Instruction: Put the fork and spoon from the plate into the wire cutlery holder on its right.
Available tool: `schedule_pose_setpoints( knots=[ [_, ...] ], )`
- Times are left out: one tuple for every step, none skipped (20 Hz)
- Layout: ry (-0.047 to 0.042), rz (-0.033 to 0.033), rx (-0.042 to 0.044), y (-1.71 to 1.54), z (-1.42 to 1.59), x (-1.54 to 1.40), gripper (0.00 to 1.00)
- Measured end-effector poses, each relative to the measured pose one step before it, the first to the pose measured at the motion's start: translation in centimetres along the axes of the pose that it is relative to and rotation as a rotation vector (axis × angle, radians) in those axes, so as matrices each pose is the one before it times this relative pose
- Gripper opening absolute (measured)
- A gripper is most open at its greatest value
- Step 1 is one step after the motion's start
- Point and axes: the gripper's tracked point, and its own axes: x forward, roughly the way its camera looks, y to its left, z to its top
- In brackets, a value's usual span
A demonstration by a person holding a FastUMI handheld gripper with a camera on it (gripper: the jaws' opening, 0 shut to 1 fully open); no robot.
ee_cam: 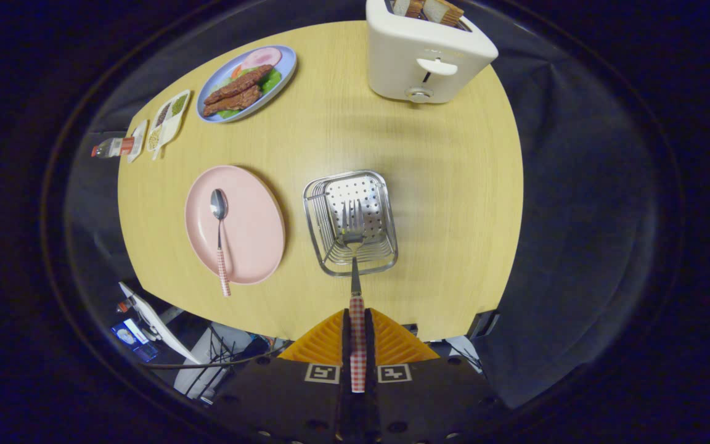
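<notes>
While the gripper [357, 333] is pinching the checked-handled steel fork [354, 246], its tines are pointing down over the wire cutlery holder [386, 246] just ahead.

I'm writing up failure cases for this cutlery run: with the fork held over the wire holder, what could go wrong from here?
1. The tongs pinch only the checked handle of the metal fork; it could pivot or slip.
2. Its tines hang above the square wire cutlery holder; released off-centre, it may catch the rim or tip it.
3. The checked-handled spoon overhangs the round pink plate's edge, so a later nudge could knock it off.
</notes>
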Motion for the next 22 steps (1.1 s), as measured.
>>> schedule_pose_setpoints(
  knots=[
    [0.01512,-0.00637,0.0034,-0.187,0.22,0.188,0.07],
    [0.00953,0.00229,0.00951,0.097,0.296,0.122,0.08],
    [0.00365,0.00304,0.00133,0.07,0.368,0.088,0.07],
    [0.00173,-0.00405,-0.00286,-0.001,0.472,0.105,0.08],
    [0.00116,0.00316,0.00207,0.114,0.085,0.335,0.08],
    [-0.01081,0.0107,0.0051,0.254,0.476,0.014,0.09],
    [-0.011,0.00745,-0.00288,0.149,0.344,0.179,0.13],
    [-0.01701,0.01253,0.00153,0.147,0.428,-0.058,0.15],
    [-0.02276,0.00539,0.00769,0.021,0.495,-0.093,0.18],
    [-0.02814,0.00121,0.00651,-0.132,0.515,-0.278,0.28],
    [-0.0291,0.00284,-0.00407,-0.066,0.46,-0.268,0.35],
    [-0.03513,-0.0025,-0.01043,-0.162,0.337,-0.441,0.41],
    [-0.0471,-0.00018,-0.0049,-0.104,0.439,-0.388,0.47],
    [-0.04849,0.004,-0.00243,0.18,0.402,-0.498,0.54],
    [-0.05743,0.01942,-0.00695,0.631,0.354,-0.636,0.6],
    [-0.06217,0.01704,-0.01714,0.645,0.222,-0.501,0.66],
    [-0.05344,0.00741,-0.02265,0.609,0.154,-0.491,0.7],
    [-0.06697,0.00533,-0.0293,0.83,-0.086,-0.574,0.78],
    [-0.06097,-0.00417,-0.0262,0.642,0.014,-0.4,0.86],
    [-0.06797,0.00243,-0.01841,1.007,0.038,-0.556,0.88],
    [-0.0544,0.00546,-0.01368,1.085,0.031,-0.403,0.88],
    [-0.06783,0.01516,-0.01135,1.552,-0.14,-0.579,0.9]
  ],
)
